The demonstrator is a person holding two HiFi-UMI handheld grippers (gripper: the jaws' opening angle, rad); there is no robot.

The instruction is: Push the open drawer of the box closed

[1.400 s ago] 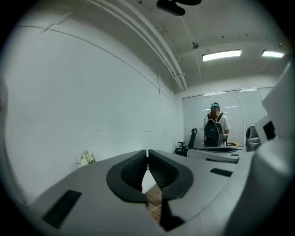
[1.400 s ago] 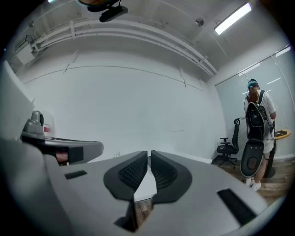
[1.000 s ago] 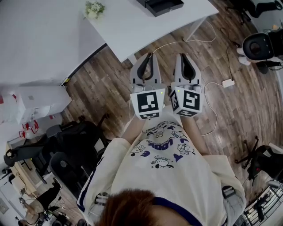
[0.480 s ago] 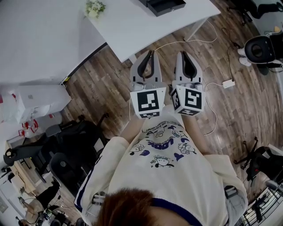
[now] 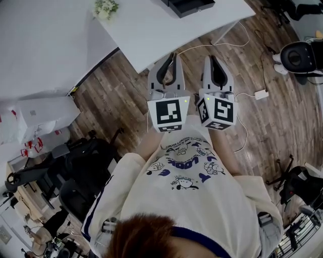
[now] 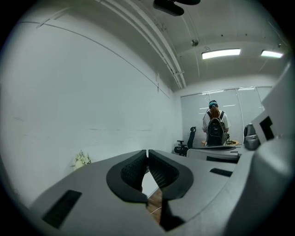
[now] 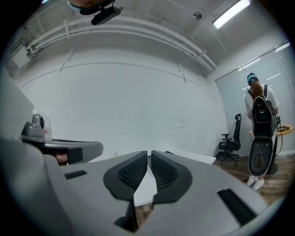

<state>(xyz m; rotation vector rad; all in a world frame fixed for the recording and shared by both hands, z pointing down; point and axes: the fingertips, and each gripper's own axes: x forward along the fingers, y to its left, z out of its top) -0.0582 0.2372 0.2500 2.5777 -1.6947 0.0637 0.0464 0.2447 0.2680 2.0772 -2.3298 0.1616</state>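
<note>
Drawer at top centre of frame: black, shallow, rectangular, long axis across the frame, on smooth white table. Straight ahead of both grippers, well apart, neither clearly nearer. Left gripper and right gripper closed on nothing, ribbed black pads together, aimed tableward.

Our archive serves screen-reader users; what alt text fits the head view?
Seen from above, a person in a cream shirt holds the left gripper and right gripper side by side, both shut, over a wooden floor, short of a white table's corner. On the table: a black box at the top edge, flowers left of it.
</note>
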